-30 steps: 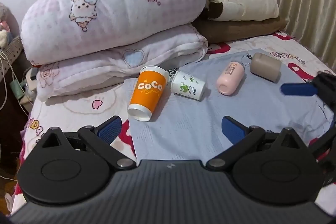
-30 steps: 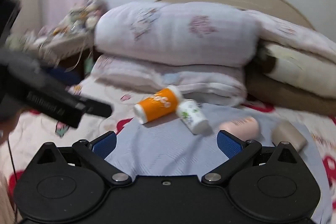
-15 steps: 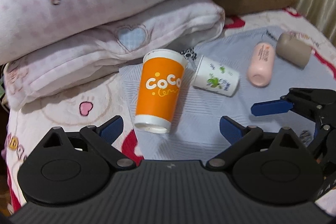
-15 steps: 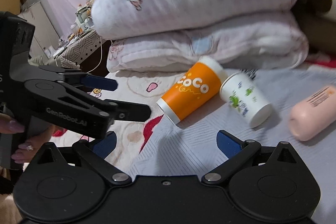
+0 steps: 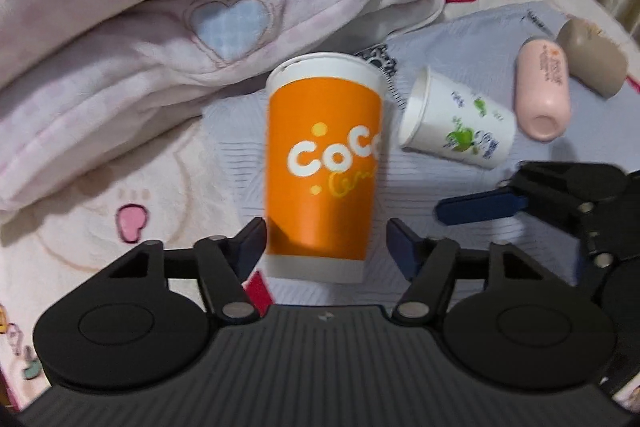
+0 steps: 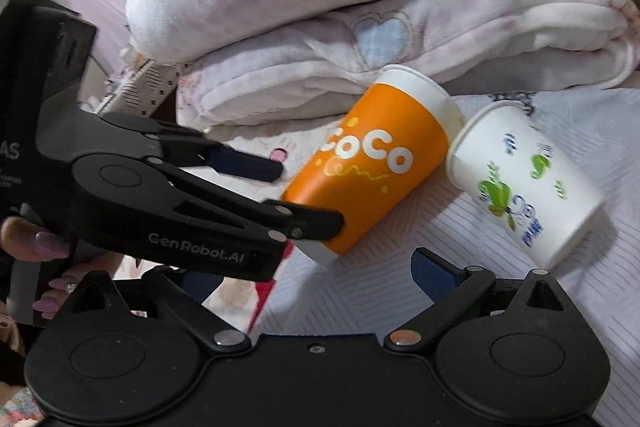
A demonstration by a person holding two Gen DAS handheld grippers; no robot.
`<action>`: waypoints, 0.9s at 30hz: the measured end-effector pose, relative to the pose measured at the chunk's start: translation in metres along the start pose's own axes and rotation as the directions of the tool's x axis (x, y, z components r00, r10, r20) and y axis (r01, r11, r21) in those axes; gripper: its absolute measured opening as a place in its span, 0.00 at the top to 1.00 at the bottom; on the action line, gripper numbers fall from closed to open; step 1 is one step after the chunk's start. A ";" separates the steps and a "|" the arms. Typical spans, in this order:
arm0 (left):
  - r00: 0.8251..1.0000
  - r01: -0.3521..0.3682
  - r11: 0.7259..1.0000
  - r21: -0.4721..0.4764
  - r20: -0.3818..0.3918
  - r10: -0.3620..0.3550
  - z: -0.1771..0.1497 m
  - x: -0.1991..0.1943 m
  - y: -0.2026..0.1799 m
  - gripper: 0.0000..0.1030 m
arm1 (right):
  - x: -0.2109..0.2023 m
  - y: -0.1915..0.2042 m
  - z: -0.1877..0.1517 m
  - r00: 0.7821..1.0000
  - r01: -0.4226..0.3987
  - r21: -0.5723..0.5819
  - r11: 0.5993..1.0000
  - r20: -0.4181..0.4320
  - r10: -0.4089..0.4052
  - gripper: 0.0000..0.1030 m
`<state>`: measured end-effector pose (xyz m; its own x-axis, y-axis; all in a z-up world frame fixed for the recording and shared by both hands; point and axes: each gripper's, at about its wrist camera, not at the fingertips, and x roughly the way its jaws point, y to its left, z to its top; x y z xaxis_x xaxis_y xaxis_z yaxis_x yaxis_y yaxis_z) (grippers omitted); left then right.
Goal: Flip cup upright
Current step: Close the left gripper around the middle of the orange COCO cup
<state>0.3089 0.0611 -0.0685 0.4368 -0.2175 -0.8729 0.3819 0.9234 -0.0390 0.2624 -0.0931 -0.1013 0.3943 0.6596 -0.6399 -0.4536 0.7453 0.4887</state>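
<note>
Left wrist view: left gripper (image 5: 326,247) had jaws spread wide, straddling the base end of the orange cup (image 5: 323,163), nothing clamped. Cup lay on its side on the grey cloth (image 5: 420,187) over the bed, rim toward the folded blanket (image 5: 224,27). Advice: close gently mid-body; it looked like thin paper, tapered, smooth, likely to crush or slip. Pivot on the base.

Right wrist view: right gripper (image 6: 316,279) was also wide open and empty, near the white cup (image 6: 524,183), which touched the orange cup (image 6: 372,159). Soft bedding looked unstable; set it down flat, clear of the neighbour.
</note>
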 end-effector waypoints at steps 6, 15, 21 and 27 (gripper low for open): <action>0.999 -0.052 0.999 -0.004 -0.006 0.052 0.002 0.010 -0.001 0.43 | 0.009 -0.008 -0.001 1.000 0.002 0.012 1.000 -0.002 -0.002 0.03; 1.000 -0.011 0.992 -0.123 -0.012 0.010 0.005 0.012 0.008 0.43 | 0.015 -0.018 0.002 1.000 0.021 0.000 1.000 0.014 -0.021 0.03; 0.996 0.070 0.969 -0.237 -0.029 -0.079 0.003 0.012 0.018 0.43 | 0.027 -0.011 0.005 1.000 0.021 -0.004 1.000 0.021 -0.020 0.03; 0.993 0.102 0.949 -0.298 -0.034 -0.117 0.001 0.010 0.019 0.43 | 0.041 -0.008 0.001 1.000 0.027 0.004 1.000 -0.005 -0.027 0.18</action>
<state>0.3215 0.0759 -0.0776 0.3613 -0.3131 -0.8783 0.1643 0.9486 -0.2706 0.2828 -0.0719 -0.1306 0.4028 0.6387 -0.6556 -0.4398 0.7633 0.4733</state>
